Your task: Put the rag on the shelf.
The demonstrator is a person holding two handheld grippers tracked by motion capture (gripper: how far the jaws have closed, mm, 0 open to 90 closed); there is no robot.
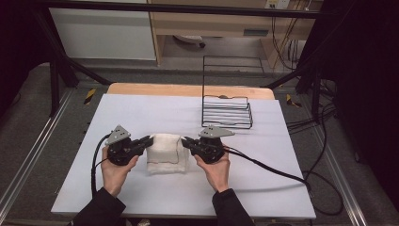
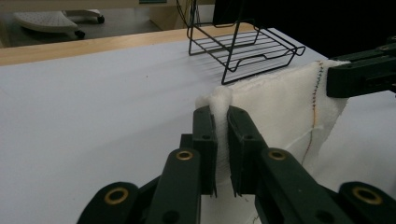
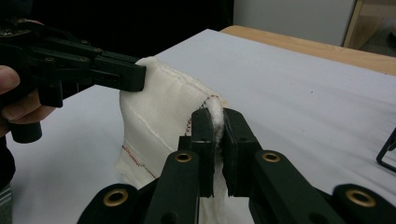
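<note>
Gripping a white cloth (image 1: 164,153) from both sides, the two grippers sit level with each other near the table's (image 1: 141,113) middle, with the cloth stretched between them and its lower part resting on the white surface. The left gripper (image 1: 147,140) has its jaws clamped on the cloth's left upper corner; in the left gripper view a tuft of fabric (image 2: 221,100) bulges up between the closed jaws. The right gripper (image 1: 185,141) pinches the cloth's right upper corner the same way, the fabric (image 3: 215,114) squeezed between its jaws. Coloured stitching (image 2: 316,88) runs along the cloth's edge. A black wire rack (image 1: 227,112) stands beyond the cloth, toward the table's far right, well apart from it.
</note>
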